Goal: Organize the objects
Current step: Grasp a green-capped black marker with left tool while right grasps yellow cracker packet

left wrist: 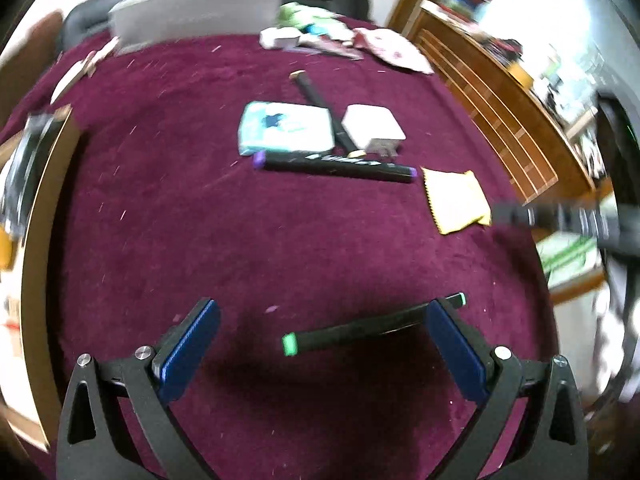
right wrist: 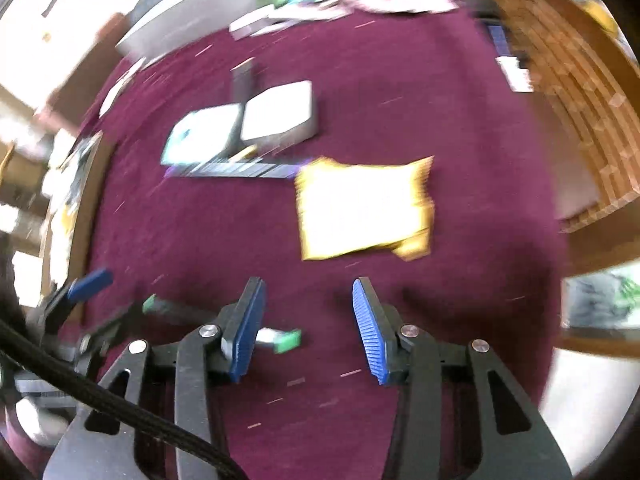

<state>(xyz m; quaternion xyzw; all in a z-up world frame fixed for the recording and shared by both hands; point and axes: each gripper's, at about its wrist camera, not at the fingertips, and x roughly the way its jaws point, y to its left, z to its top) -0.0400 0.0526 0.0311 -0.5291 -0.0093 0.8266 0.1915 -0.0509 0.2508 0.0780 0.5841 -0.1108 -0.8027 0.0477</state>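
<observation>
Three markers are being shown on the dark red cloth (left wrist: 168, 216). The green-capped marker (left wrist: 360, 326) is lying between the spread fingers of the left gripper (left wrist: 320, 344), its far end passing behind the right-hand finger; whether it is being touched there cannot be told. The purple-capped marker (left wrist: 336, 166) is lying well ahead, crosswise, just before one tissue pack (left wrist: 286, 128) and one white charger (left wrist: 374, 126). A third marker (left wrist: 320, 108), with tan caps, is being seen slanting between those two. One yellow packet (left wrist: 456, 200) is lying just right of the purple-capped marker.

The right gripper (right wrist: 306, 328) is being held above the cloth with its fingers apart and nothing between them. In its blurred view, the green-capped marker seems to be lying behind its left finger, and the yellow packet is lying just ahead.
</observation>
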